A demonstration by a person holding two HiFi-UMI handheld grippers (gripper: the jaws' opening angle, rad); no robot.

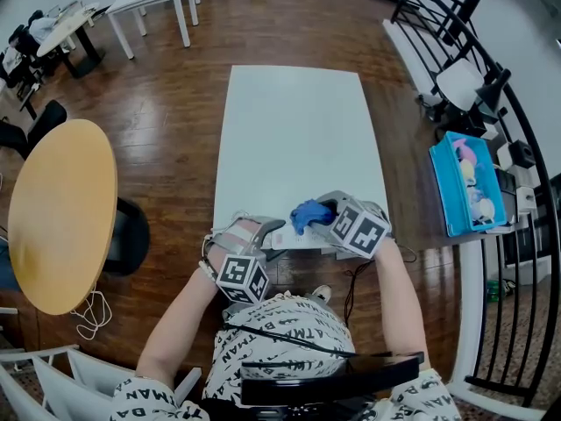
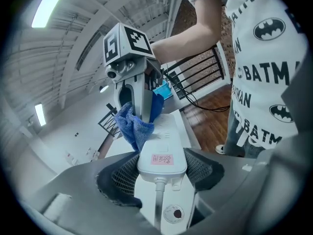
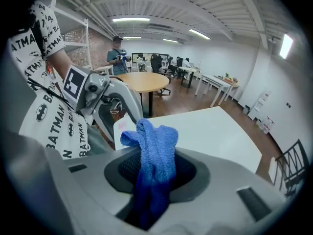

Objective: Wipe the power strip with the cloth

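White plastic power strip (image 2: 162, 153) sits at the near edge of the white rectangular table (image 1: 298, 121). My left gripper (image 2: 161, 169) clamps its cord end. My right gripper (image 3: 155, 173) grips the blue terry cloth (image 3: 156, 148), which touches the strip's top. A round wooden table (image 1: 61, 209) stands well apart.

- One power strip (image 2: 161, 153) is counted.
- One cloth (image 3: 155, 155) is counted (blue, bunched together).
- Two grippers are counted: the left gripper (image 1: 270, 230) and the right gripper (image 1: 317, 210).
- Two marker cubes (image 1: 244, 276) are seen, one on each gripper.
- One white rectangular table (image 1: 298, 121) is counted.
- One round wooden table (image 1: 61, 209) is seen.
- One blue tray (image 1: 449, 196) is seen.
- One standing person (image 3: 117, 53) is seen far back in the right gripper view.
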